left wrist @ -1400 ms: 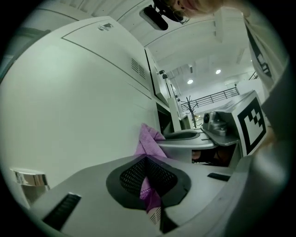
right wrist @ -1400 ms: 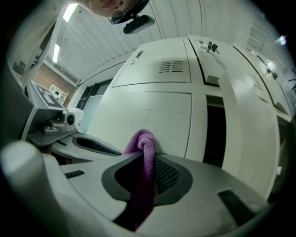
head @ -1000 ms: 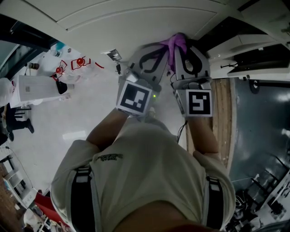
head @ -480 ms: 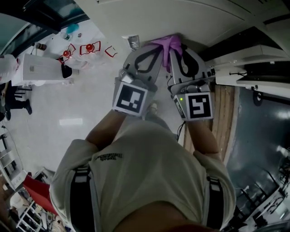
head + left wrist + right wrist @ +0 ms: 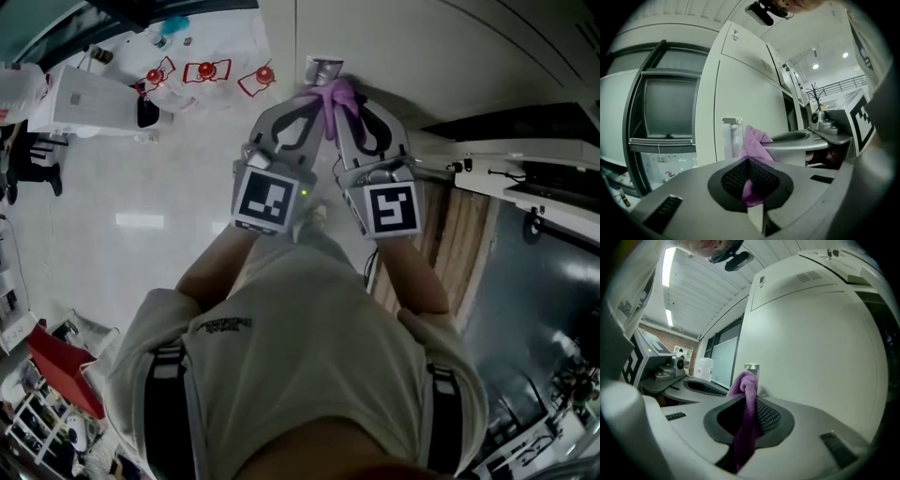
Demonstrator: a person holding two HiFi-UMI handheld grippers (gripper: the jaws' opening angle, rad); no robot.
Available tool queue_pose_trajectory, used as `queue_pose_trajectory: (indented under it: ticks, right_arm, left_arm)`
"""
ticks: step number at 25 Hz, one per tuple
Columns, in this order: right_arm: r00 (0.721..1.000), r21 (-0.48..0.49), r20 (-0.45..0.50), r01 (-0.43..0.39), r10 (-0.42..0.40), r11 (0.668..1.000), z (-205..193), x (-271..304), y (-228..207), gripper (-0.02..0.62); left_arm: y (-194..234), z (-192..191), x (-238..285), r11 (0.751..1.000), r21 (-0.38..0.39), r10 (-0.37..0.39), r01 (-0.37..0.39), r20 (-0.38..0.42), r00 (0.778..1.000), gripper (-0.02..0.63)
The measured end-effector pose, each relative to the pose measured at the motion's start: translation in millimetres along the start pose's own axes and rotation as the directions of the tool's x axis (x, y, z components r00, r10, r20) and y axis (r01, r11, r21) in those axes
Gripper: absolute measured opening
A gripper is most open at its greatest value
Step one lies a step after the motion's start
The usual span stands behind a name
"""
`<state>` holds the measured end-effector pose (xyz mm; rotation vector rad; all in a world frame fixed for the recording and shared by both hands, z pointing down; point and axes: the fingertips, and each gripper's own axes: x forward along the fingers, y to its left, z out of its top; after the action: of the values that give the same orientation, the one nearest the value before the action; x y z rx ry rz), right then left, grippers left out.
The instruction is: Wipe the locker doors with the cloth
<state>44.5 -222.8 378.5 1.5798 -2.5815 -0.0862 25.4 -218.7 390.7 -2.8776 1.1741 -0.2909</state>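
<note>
Evidently both tongs share one job. Farthest left in the head view, the left gripper (image 5: 315, 103) reaches forward at an angle, tips leaning inward toward its partner. Its own view shows the jaws clenched on the cloth (image 5: 753, 140), with one fold trapped in the mesh pads and the rest bunched out past the tips. Pinching it this far back probably leaves a soft wad in front, so fabric rather than hard plastic meets the pale locker door (image 5: 745, 93).

In the middle, where the two sets of tips come together, sits the cloth itself, right beside the small metal handle (image 5: 324, 68) and apparently against the door panel, though I cannot be sure it presses on it. It is purple, fuzzy like microfibre and crumpled into a rounded knob. A limp tail hangs down through the right jaws, and no dirt or wet patch is visible on it.

To the right, the right gripper (image 5: 351, 101) mirrors the first, angled inward and likewise shut tight on the same cloth. Holding one rag from both sides likely keeps it from slipping or unrolling as it is rubbed, and lets both arms push together around the handle
</note>
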Motion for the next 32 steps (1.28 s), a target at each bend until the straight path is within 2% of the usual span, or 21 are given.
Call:
queue_pose_trajectory:
  ticks: [7,16,24,32]
  right_arm:
    - [0.999,0.019,-0.033,-0.020,0.021,1.000,-27.4,18.2,5.9,0.046]
    - [0.999,0.029,-0.031,0.016,-0.015,0.999,-34.8,18.1,-8.1,0.048]
    - [0.993,0.027,-0.072,0.100,-0.098,0.995,-49.8,-12.3,-41.9,0.048]
    - [0.971,0.027,-0.111,0.217,-0.213,0.976,-69.0,-51.0,-87.8,0.048]
  left_arm:
    - [9.3,-31.8,6.3,1.000,-0.011,0.018,-0.018,-0.035,0.999,0.000]
    - [3.0,-31.2,16.1,1.000,-0.018,0.003,-0.004,-0.033,0.999,0.000]
    - [-36.7,-31.2,34.8,0.996,-0.018,-0.091,0.090,-0.056,0.994,0.000]
    - [-83.8,-36.7,69.1,0.982,-0.005,-0.191,0.191,-0.060,0.980,0.000]
